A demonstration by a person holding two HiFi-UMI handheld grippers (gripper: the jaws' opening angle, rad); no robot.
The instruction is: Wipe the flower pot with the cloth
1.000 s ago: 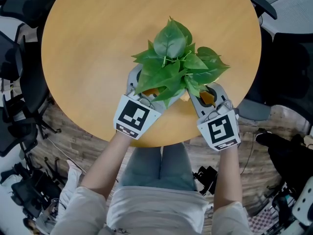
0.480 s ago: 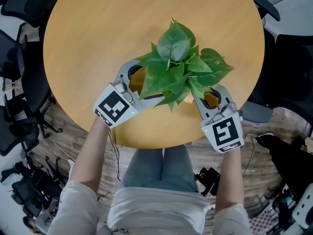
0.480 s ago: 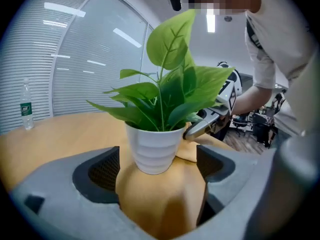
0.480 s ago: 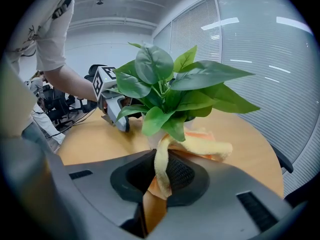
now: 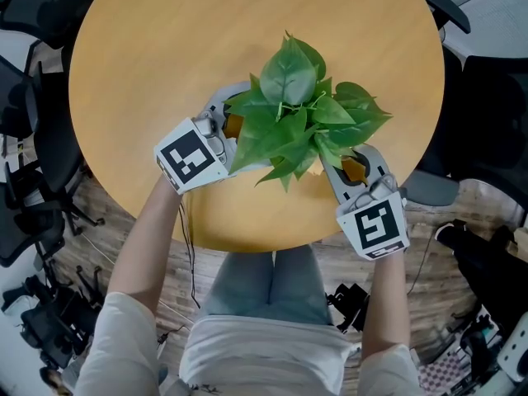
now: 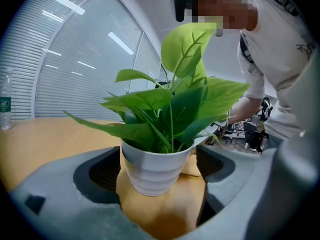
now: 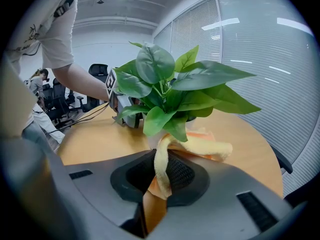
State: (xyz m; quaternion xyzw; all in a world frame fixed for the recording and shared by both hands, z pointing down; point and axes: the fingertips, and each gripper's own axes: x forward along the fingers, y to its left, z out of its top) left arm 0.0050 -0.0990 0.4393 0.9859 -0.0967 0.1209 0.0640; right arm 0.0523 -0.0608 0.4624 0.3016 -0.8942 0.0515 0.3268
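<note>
left hand-held gripper (image 5: 229, 127): jaws standing apart, flanking the white ribbed plastic flower pot (image 6: 156, 170) | right hand-held gripper (image 7: 159, 180): pinching the yellow-orange fleecy cloth (image 7: 201, 147), which is lying against the pot | pot: standing upright on the round wooden tabletop (image 5: 165, 40), between both grippers; the cloth hand is likely wiping.
</note>
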